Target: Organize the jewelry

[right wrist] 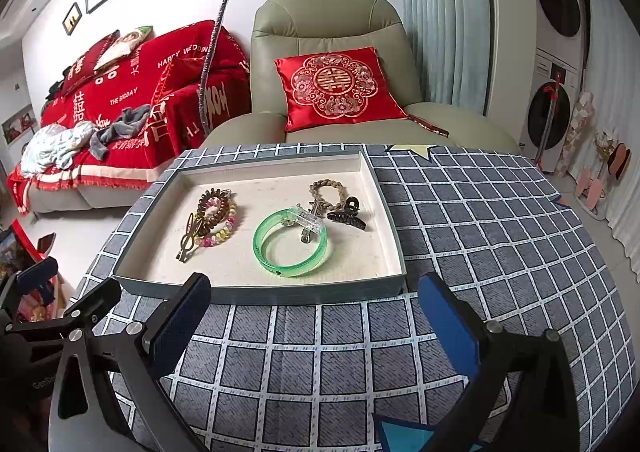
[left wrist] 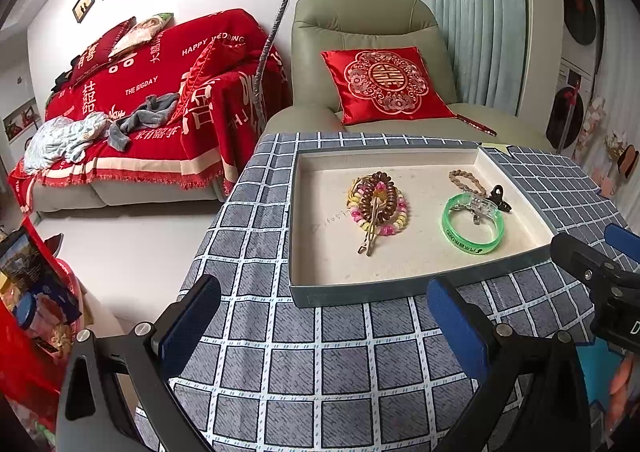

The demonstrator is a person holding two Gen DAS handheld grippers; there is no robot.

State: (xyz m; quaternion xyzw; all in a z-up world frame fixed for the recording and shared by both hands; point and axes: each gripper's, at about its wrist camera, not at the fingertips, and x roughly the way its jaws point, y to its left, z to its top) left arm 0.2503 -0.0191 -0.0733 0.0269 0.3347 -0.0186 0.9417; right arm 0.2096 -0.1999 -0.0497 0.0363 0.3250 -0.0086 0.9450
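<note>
Both hand-held grippers, left (left wrist: 324,316) and right (right wrist: 316,316), are held apart, empty, at the table's near edge. Tangled bracelets (right wrist: 212,219) in the tray (right wrist: 260,294) risk being lifted together.

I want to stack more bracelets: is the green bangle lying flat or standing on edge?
Flat. The green bangle lies on the tray floor with its opening facing up; a clear clip rests across its far rim.

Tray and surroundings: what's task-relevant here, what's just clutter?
Job:
tray
green bangle
clear clip
black claw clip
braided bracelet
bead bracelets
metal hair clip

Lying about:
red cushion
armchair
sofa laundry
checked tablecloth
</note>
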